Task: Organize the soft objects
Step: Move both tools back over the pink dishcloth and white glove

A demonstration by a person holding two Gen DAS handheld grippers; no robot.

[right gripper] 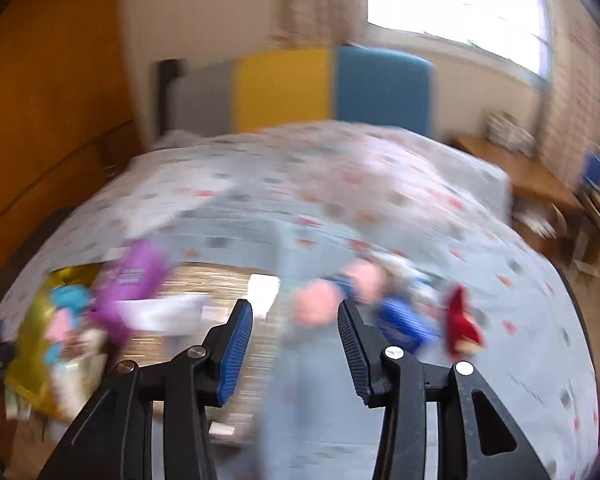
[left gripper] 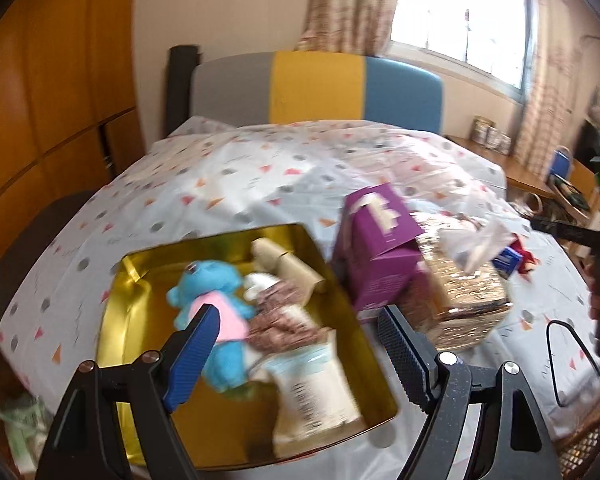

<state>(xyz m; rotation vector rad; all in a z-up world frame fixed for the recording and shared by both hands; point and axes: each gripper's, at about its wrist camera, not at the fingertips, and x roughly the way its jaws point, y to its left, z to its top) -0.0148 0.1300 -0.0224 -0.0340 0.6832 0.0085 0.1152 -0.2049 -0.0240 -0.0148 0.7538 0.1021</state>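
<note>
Through my left view, my left tool (left gripper: 298,330) is hanging spread and empty above the gold tin (left gripper: 136,280) on the bed (left gripper: 236,176); a blue plush toy (left gripper: 210,280) is lying inside, just beyond its left finger. Through my right view, blurred, my right tool (right gripper: 296,324) is standing partly spread, pinching nothing, with a pink soft toy (right gripper: 320,304) lying just ahead between its fingers.

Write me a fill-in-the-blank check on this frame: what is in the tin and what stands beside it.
1. The blue plush toy wears a ____ top.
2. It lies inside the ____-coloured tin.
3. Beside the tin, on the bed, stands a ____ box.
4. Nothing is between the fingers of the left hand-held gripper; it stands ____.

Missing words: pink; gold; purple; open
</note>
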